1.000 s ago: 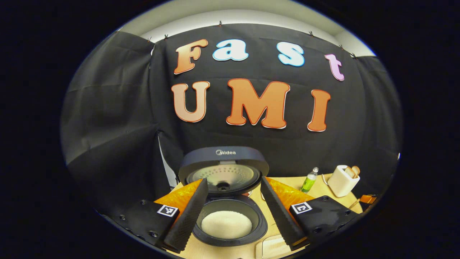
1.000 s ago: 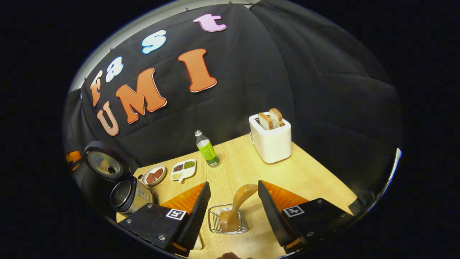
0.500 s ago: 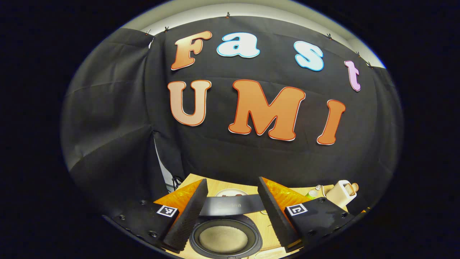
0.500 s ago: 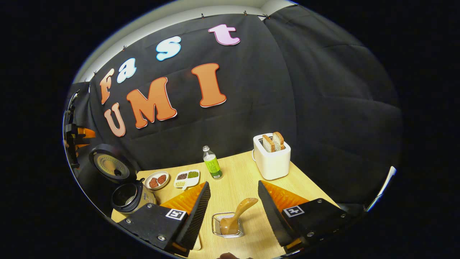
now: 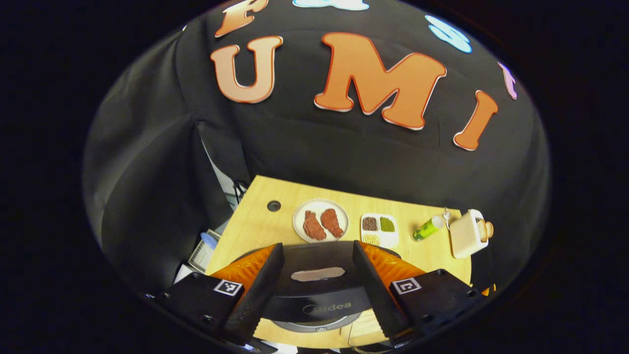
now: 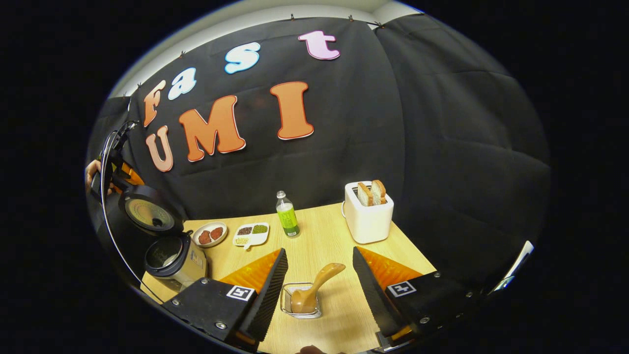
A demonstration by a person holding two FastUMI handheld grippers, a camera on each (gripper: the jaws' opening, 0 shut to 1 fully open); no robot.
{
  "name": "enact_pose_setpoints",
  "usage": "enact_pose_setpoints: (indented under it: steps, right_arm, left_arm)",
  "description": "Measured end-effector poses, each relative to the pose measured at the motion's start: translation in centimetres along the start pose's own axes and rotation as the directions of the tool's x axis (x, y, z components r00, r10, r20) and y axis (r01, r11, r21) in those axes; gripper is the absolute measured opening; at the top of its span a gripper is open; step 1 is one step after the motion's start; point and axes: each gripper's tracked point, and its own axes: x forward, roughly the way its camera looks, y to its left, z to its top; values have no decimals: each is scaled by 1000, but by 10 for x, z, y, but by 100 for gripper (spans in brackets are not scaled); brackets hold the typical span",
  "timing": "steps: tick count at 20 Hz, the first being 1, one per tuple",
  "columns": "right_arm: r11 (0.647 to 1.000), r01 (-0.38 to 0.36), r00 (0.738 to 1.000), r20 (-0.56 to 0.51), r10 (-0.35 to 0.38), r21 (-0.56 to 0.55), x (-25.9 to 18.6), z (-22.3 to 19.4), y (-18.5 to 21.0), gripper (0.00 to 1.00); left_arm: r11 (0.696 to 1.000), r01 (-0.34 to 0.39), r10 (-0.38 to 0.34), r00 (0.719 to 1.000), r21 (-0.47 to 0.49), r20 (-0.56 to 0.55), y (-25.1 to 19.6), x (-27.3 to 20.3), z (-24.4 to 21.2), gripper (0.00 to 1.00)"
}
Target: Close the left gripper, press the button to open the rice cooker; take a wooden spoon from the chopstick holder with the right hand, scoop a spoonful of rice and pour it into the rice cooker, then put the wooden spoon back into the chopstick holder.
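In the left gripper view my left gripper [image 5: 317,246] is open, high over the rice cooker, with the dark lid's outer face [image 5: 314,295] between its fingers and untouched. In the right gripper view the rice cooker [image 6: 174,256] stands at the table's left with its lid [image 6: 150,216] raised; a hand holds the left gripper [image 6: 115,172] just above that lid. My right gripper [image 6: 319,250] is open, hanging above the wire chopstick holder [image 6: 287,309]. The wooden spoon [image 6: 314,290] leans in the holder, handle up to the right, touching neither finger.
A plate with two meat pieces [image 5: 321,227], a divided dish of beans [image 5: 379,229], a green bottle [image 6: 286,215] and a white toaster with bread [image 6: 367,211] line the back of the wooden table [image 6: 334,236]. A cable hole [image 5: 273,205] sits near the table's back left corner.
The left gripper rose and tipped downward over the raised lid, so the pot of rice left its view. The right gripper drew back a little from the holder; the spoon stays in it.
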Motion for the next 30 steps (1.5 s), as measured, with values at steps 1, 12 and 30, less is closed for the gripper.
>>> enact_pose_setpoints:
  steps: [1,12,30]
  right_arm:
    - [1000,-6,1000,-1,6,-2,1,1,4,83]
    - [991,-125,992,-7,125,-52,17,6,64,83]
    - [966,-208,978,-21,207,-154,37,6,107,83]
  left_arm:
    - [1000,12,-12,1000,0,-23,-2,0,-7,92]
    - [999,-19,31,955,42,-296,-7,22,-115,90]
    - [990,-49,103,891,132,-442,-6,63,-182,95]
